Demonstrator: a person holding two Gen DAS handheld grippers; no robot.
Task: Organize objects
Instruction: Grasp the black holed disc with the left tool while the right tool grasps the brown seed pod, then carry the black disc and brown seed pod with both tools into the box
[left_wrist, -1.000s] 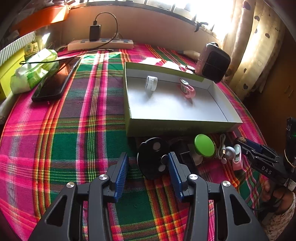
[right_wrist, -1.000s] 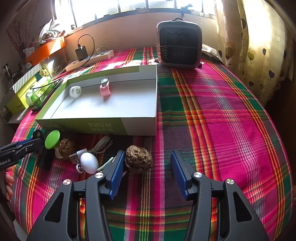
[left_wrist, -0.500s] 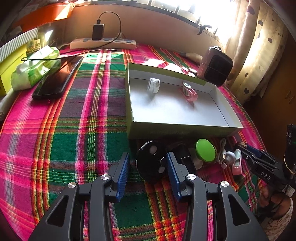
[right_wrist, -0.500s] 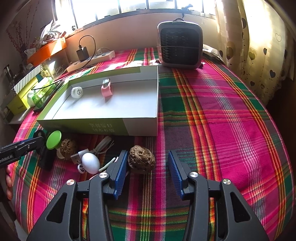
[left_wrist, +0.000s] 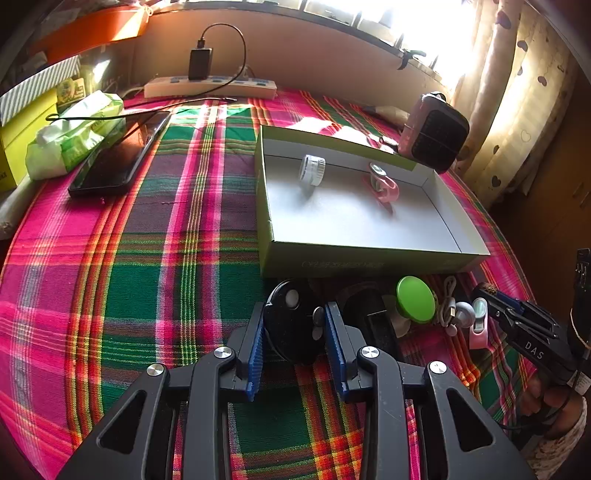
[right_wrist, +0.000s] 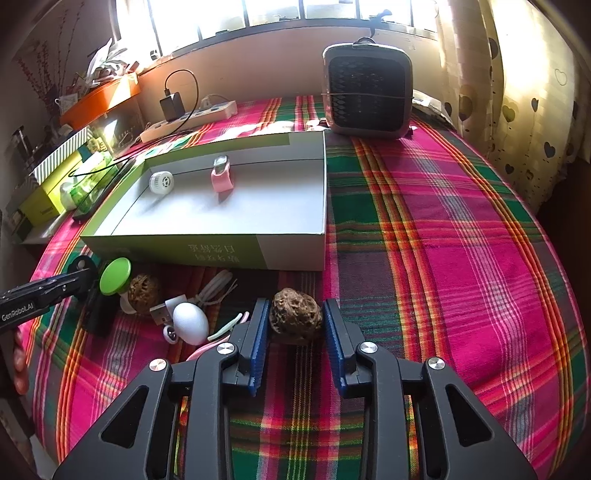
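black round gadget (left_wrist: 291, 325): lies on the plaid-covered worktop (left_wrist: 155, 295), just in front of the green box's (left_wrist: 332, 264) near wall; it is flanked by the blue pads of the left claw (left_wrist: 293, 347).
left claw: half closed and just been closing; the pads are seen at the gadget's sides, though firm contact cannot be told.
wrinkled nut (right_wrist: 295, 321): sits dead ahead between the pads of the right claw (right_wrist: 295, 339), no clear long axis.
right claw: narrowed, just been closing; the left pad is seen touching the nut, while a sliver of gap is left at the right pad.
box direction: up and beyond both claws; the nut is judged nearer the right hand, the gadget nearer the left.
inside box: a white cap (right_wrist: 161, 182) and a pink clip (right_wrist: 221, 177) by the far wall.
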